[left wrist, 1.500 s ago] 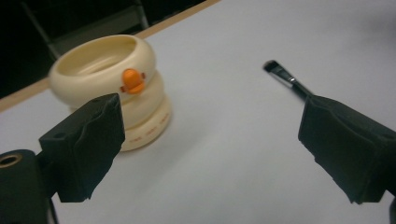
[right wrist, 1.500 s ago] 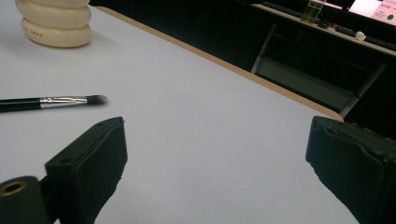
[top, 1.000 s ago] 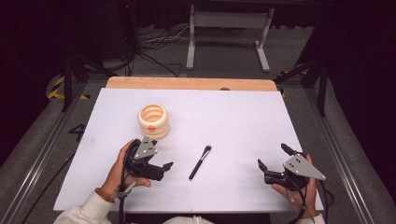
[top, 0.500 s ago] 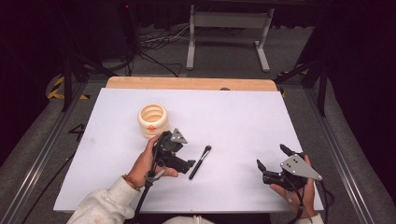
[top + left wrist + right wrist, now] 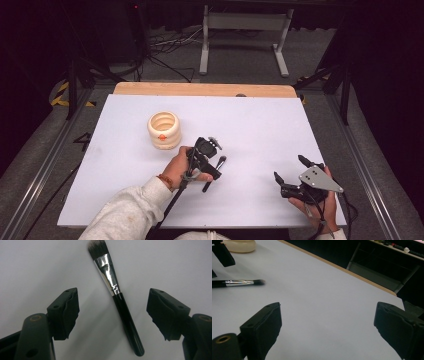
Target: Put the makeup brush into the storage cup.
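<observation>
A slim black-handled makeup brush with a shiny silver ferrule and dark bristles lies flat on the white-topped table, near its middle. The left gripper hangs directly over the brush, its jaws spread wide with the handle lying between them, touching neither pad. Just beyond the person's left hand stands a cream-coloured, ribbed round container with a small orange mark. The right gripper rests well apart near the table's right front corner, jaws open and holding nothing, pointed towards the brush.
</observation>
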Tool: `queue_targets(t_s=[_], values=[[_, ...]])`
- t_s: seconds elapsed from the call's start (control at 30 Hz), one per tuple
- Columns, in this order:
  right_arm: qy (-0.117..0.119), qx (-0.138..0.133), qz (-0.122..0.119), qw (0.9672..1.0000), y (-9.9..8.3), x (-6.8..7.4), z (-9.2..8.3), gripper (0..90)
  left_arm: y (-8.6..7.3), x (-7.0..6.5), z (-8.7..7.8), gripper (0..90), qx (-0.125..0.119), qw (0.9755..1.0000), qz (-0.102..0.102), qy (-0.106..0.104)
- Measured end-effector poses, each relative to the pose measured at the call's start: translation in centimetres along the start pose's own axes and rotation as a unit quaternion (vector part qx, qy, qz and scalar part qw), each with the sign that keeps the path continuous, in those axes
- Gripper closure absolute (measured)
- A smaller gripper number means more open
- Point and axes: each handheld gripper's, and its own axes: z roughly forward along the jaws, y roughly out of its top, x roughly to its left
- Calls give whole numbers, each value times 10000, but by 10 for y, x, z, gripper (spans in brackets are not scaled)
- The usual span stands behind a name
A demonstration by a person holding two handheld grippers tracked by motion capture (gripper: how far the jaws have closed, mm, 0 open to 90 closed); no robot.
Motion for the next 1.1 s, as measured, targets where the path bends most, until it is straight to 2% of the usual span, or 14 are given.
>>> queue_targets(t_s=[0.13, 0.2, 0.33, 0.37, 0.47, 0.5, 0.53, 0.6, 0.77, 0.93, 0.97, 1.1], values=[[-6, 22, -55, 10000, 0, 1, 1, 86, 6, -2, 9, 340, 234, 9997, -29, 20], [-3, 30, -75, 10000, 0, 1, 0, 86, 8, -4, 13, 374, 357, 9993, 27, 122], [-5, 20, -84, 10000, 0, 1, 0, 87, 11, -6, 14, 544, 541, 9970, 366, 409], [-14, 28, -75, 10000, 0, 1, 0, 91, 12, -6, 14, 566, 565, 9966, 424, 421], [-11, 50, -75, 10000, 0, 1, 1, 95, 14, -12, 14, 698, 720, 9929, 793, 508], [-1, 36, -77, 10000, 0, 1, 1, 95, 15, -14, 14, 753, 798, 9911, 935, 517], [8, 33, -88, 10000, 0, 1, 1, 95, 15, -17, 15, 785, 825, 9898, 1003, 582], [11, 40, -101, 9999, 0, 1, 1, 95, 17, -18, 15, 789, 925, 9870, 1148, 634], [8, 43, -109, 9999, 0, 1, 1, 95, 16, -18, 15, 792, 888, 9866, 1222, 618], [-3, 48, -95, 9999, 0, 1, 1, 95, 10, -17, 12, 793, 712, 9866, 1349, 573], [-5, 40, -87, 10000, 0, 0, 1, 95, 9, -16, 10, 793, 718, 9854, 1437, 559], [6, -13, -50, 10000, 0, 0, 0, 95, 1, -13, 4, 794, 489, 9864, 1438, 623]])
